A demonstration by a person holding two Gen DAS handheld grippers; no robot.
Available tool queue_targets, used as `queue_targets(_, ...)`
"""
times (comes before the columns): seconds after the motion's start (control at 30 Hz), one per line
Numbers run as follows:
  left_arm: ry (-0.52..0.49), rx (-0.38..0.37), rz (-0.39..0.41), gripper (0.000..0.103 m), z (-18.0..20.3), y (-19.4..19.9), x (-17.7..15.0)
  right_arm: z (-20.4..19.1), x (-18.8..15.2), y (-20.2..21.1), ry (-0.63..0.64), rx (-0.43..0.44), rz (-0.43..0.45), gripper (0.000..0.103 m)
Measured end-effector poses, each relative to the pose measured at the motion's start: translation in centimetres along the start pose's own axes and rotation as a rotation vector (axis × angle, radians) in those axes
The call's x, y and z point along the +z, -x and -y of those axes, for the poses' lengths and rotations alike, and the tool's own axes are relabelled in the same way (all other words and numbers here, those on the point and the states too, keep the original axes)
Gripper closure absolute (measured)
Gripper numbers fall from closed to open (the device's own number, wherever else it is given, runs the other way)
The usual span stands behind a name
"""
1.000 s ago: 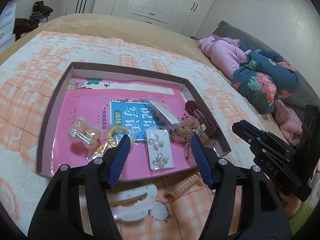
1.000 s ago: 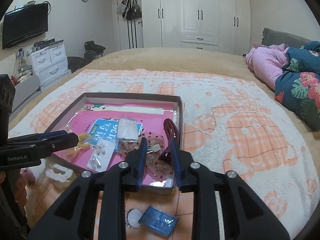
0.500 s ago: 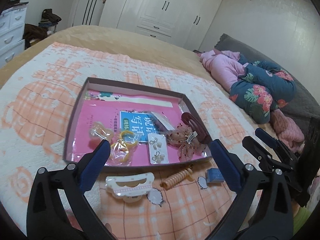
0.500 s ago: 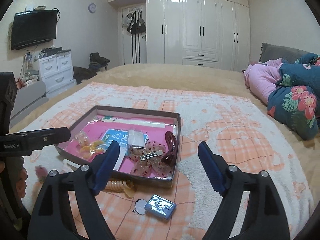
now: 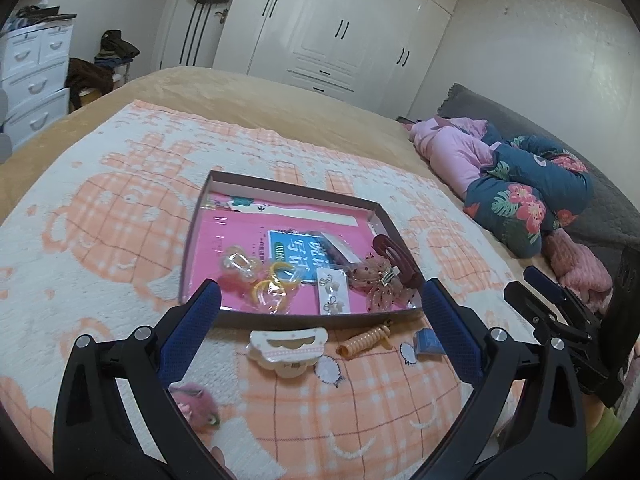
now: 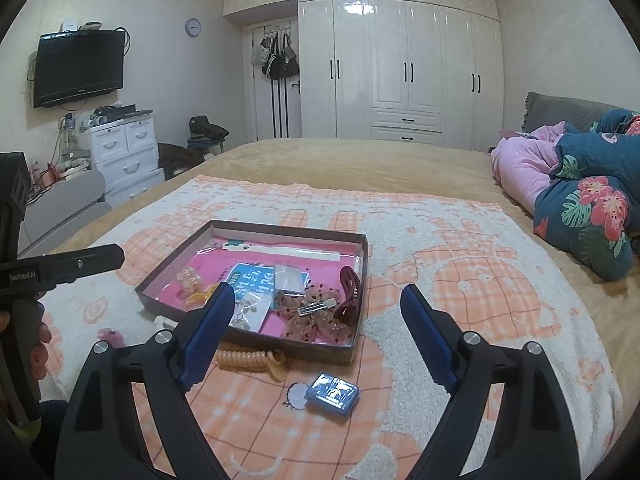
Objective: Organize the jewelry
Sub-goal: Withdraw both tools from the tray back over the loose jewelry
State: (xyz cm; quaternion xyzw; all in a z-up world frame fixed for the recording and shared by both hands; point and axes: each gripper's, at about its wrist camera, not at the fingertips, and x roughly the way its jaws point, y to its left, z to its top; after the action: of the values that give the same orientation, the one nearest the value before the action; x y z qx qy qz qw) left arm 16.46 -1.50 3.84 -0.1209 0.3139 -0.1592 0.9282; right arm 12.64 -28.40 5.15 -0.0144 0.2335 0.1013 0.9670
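Hair clips (image 5: 394,256), earrings (image 5: 333,294) and a blue-labelled booklet (image 5: 294,254) are held in the tray (image 5: 280,190); at 6 o'clock, both grippers (image 5: 320,320) (image 6: 318,324) are spread wide, empty.

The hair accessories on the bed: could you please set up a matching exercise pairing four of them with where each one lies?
Things:
1. dark red hair claw
2. white hair claw
3. orange spiral hair tie
4. small blue packet

Places:
A. on the blanket, right of the orange spiral hair tie in the left wrist view
B. inside the box, against its right wall
C. on the blanket, just outside the near wall of the box, left of the spiral
D. on the blanket, between the white hair claw and the small blue packet

Pairs: 1-B, 2-C, 3-D, 4-A
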Motion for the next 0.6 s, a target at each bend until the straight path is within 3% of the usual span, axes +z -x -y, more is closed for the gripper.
queue_targets(0.6,-0.017,0.082,-0.009,0.011,-1.4,2.8,-3.4,-1.6,-2.6,2.0,0.019,0.035,-0.029,0.018)
